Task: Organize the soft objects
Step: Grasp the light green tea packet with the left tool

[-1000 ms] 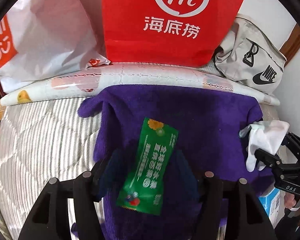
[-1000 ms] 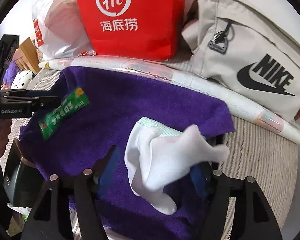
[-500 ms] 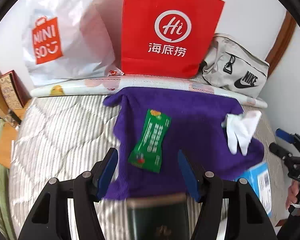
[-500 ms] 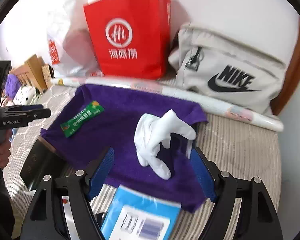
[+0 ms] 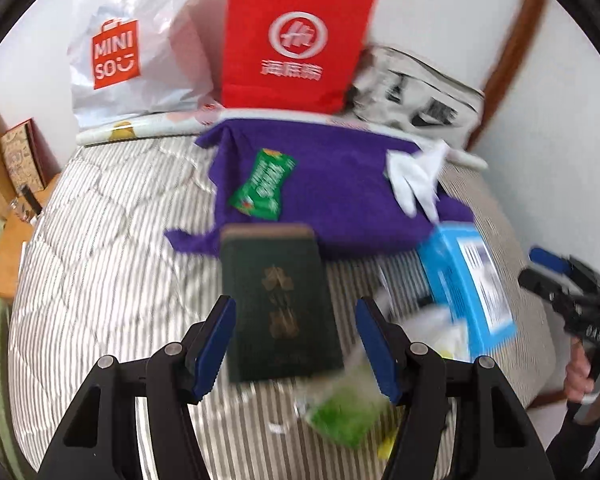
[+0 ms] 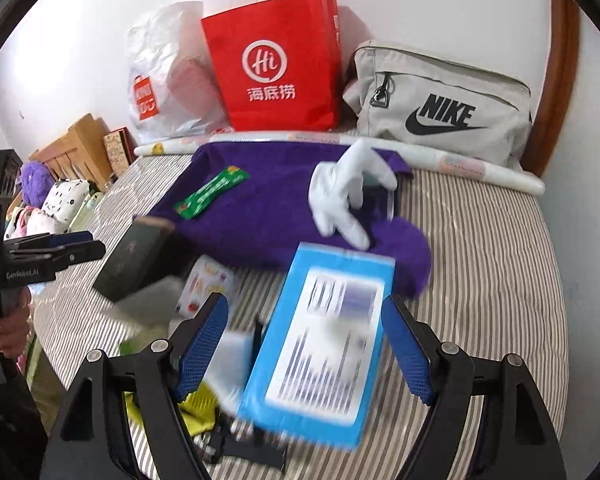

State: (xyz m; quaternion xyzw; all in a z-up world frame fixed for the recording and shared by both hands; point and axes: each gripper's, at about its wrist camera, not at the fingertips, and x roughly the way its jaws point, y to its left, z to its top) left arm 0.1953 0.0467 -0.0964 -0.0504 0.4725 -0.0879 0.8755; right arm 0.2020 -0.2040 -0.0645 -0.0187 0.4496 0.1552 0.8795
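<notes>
The left gripper [image 5: 296,346] has its jaws apart and holds nothing; in the lower centre of its view a dark green book [image 5: 278,304] lies between them on the striped bed [image 5: 100,260]. The right gripper [image 6: 306,346] also has its jaws wide apart and empty, and a blue box [image 6: 320,340] with a white label lies on the bed between them in the lower centre of its frame. In the middle of both views a purple towel [image 6: 268,216] is spread on the bed. A green sachet [image 6: 211,193] rests on the left part of the towel, and a white glove [image 6: 342,196] lies crumpled on its right part. In the upper part of the frame, a red paper bag [image 6: 276,68], a white plastic bag [image 6: 168,88] and a grey Nike bag [image 6: 440,108] stand against the wall.
</notes>
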